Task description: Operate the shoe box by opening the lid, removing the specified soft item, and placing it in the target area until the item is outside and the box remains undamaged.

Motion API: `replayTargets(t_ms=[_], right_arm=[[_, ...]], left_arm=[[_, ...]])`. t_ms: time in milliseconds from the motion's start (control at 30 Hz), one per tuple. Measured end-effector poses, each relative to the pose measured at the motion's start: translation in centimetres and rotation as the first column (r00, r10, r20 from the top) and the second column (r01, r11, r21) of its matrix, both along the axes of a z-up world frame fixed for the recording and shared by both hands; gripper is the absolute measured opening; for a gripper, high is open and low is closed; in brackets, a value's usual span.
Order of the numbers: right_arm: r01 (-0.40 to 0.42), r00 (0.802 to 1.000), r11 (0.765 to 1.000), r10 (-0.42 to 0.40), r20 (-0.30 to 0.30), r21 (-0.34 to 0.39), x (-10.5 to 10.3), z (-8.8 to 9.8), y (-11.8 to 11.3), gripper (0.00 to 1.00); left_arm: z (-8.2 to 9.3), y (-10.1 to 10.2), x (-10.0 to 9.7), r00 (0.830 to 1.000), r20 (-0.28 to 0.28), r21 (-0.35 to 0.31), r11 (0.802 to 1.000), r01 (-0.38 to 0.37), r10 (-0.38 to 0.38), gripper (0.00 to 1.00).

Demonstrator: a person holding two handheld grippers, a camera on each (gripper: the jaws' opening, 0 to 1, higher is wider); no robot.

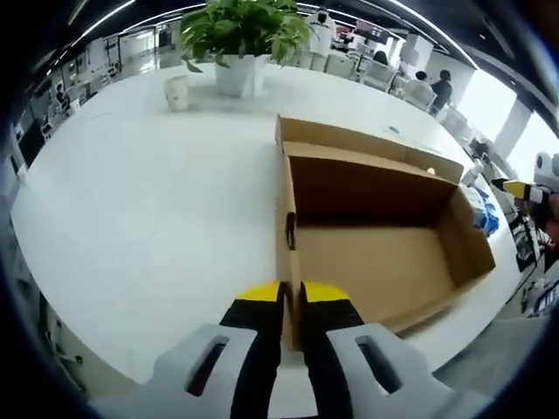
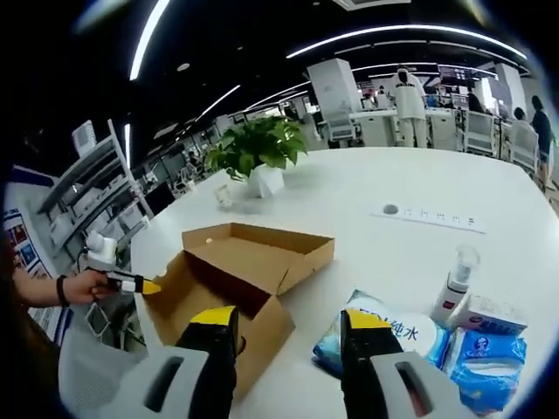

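Note:
The brown cardboard shoe box (image 1: 376,253) stands open on the white table, its lid (image 1: 367,140) folded back behind it and its inside bare. My left gripper (image 1: 293,292) has its yellow-tipped jaws shut on the box's near side wall. In the right gripper view the box (image 2: 240,262) lies ahead to the left, with a hand holding the left gripper (image 2: 144,285) at its left wall. A soft blue wipes pack (image 2: 384,336) lies on the table just right of the box. My right gripper (image 2: 288,319) is open above the table, nothing held.
A potted plant (image 1: 240,39) and a small cup (image 1: 176,92) stand at the table's far side. A spray bottle (image 2: 454,279) and blue tissue packs (image 2: 489,349) lie right of the wipes. A socket strip (image 2: 428,216) is set in the table (image 1: 148,218). People and chairs are beyond.

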State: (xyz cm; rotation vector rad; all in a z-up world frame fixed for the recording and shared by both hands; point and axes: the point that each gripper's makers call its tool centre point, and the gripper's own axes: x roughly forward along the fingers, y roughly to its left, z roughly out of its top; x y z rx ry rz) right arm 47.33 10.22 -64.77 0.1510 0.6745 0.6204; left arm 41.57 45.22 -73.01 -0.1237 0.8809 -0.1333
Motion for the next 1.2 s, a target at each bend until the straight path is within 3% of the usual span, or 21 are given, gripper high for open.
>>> replayTargets(t_ms=[533,900,1000,1200], right_arm=[[0.027,0.998,0.998,-0.031,-0.057,-0.058,7.6,-1.6,2.6,0.44],[0.071,0.987,0.993,-0.083,-0.138,-0.095,11.7,-4.5,4.0,0.41],[0.083,0.981,0.990,-0.101,-0.167,-0.111,12.4,-5.5,4.2,0.39],[0.161,0.950,0.977,-0.193,-0.247,-0.142,13.5,-7.8,4.3,0.34]], left_arm=[[0.4,-0.4,-0.3,0.999,0.020,0.038,0.998,-0.044,0.043,0.04],[0.2,-0.1,-0.1,0.998,0.023,0.035,0.998,-0.060,0.060,0.04],[0.2,-0.1,-0.1,0.998,0.024,0.035,0.997,-0.064,0.063,0.04],[0.1,-0.1,0.0,0.997,0.022,0.033,0.997,-0.070,0.070,0.04]])
